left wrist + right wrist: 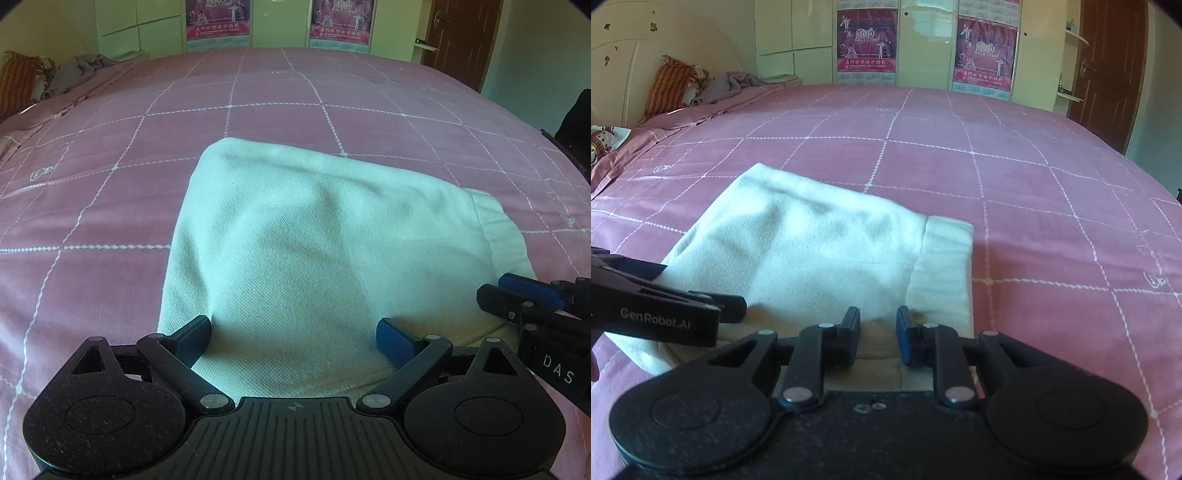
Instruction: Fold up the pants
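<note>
the white pants (306,243) are seen folded into a compact bundle on the pink checked bedspread (110,206), near the front edge of the bed, with a hemmed band (945,273) exposed along the right side. the left gripper (293,338) is held wide open, its fingers spread over the near edge of the bundle; the fabric lies between them and nothing is clamped. whether the fingertips press on the cloth cannot be told. the right gripper (878,334) is partly open, with a narrow gap kept between its pads, and it is set over the near edge of the pants beside the hemmed band; no cloth is pinched between the pads. the two grippers are placed just beside each other. a brown pillow (666,86) is seen at the headboard.
</note>
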The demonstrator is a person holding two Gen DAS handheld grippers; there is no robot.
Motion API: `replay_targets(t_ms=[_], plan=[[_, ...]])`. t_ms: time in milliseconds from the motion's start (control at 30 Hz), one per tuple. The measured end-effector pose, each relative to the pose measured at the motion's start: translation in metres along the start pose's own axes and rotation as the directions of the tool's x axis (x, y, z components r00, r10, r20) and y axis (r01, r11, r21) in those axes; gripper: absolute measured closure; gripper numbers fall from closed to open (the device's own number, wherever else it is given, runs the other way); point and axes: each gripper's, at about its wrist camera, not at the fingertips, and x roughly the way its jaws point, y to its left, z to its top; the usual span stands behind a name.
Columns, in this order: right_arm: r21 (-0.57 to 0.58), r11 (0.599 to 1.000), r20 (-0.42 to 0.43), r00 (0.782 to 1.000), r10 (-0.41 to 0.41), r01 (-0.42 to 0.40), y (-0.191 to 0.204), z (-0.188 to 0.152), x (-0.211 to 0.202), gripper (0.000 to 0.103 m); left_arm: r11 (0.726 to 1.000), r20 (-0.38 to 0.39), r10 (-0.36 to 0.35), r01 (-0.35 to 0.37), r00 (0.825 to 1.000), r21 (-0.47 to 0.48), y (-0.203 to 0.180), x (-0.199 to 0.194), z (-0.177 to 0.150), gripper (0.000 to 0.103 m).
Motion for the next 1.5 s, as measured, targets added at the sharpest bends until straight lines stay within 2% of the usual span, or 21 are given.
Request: replay_targets(t_ms=[367, 567, 667, 767, 900, 1200, 1267, 1300, 1400, 1500], plan=[[-0.015, 1.0, 0.021, 1.0, -0.005, 0.005, 0.002, -0.015, -0.024, 0.083, 0.999, 0.014, -0.005, 0.005, 1.0, -0.043, -0.002, -0.017, -0.022, 0.008], [0.084, 0.996, 0.013, 1.0, -0.009, 0.008, -0.011, -0.019, -0.032, 0.079, 0.999, 0.023, -0.022, 0.023, 1.0, -0.045, 0.001, -0.025, -0.025, 0.008], [0.039, 0.999, 0.006, 1.0, -0.024, 0.024, -0.006, -0.017, -0.035, 0.079, 0.999, 0.033, -0.019, 0.02, 0.999, -0.046, 0.003, -0.033, -0.026, 0.008], [0.065, 0.998, 0.003, 1.0, -0.006, 0.006, -0.008, -0.017, -0.038, 0.071, 0.999, 0.045, 0.011, -0.009, 0.999, -0.045, 0.003, -0.04, -0.024, 0.008], [0.07, 0.997, -0.001, 1.0, -0.013, 0.013, -0.007, -0.018, -0.041, 0.053, 0.998, 0.067, 0.054, -0.053, 0.996, -0.016, 0.001, -0.049, -0.023, 0.008], [0.139, 0.99, -0.022, 1.0, 0.013, -0.01, -0.016, -0.016, -0.048, 0.045, 0.997, 0.081, 0.07, -0.067, 0.994, -0.048, 0.022, -0.059, -0.015, 0.008], [0.16, 0.987, -0.029, 0.999, 0.013, -0.008, -0.019, -0.016, -0.047, 0.032, 0.996, 0.068, 0.068, -0.064, 0.995, -0.065, 0.03, -0.056, -0.015, 0.008], [0.174, 0.985, -0.035, 0.999, 0.015, -0.009, -0.021, -0.016, -0.047, 0.028, 0.995, 0.06, 0.06, -0.055, 0.996, -0.078, 0.034, -0.054, -0.015, 0.008], [0.209, 0.978, -0.059, 0.998, 0.033, -0.02, -0.026, -0.02, -0.043, 0.028, 0.99, -0.003, -0.017, 0.017, 1.0, -0.141, 0.049, -0.042, -0.015, 0.008], [0.269, 0.962, -0.077, 0.995, 0.067, -0.045, -0.034, -0.024, -0.041, 0.028, 0.972, -0.03, -0.116, 0.108, 0.993, -0.208, 0.063, -0.032, -0.017, 0.008]])
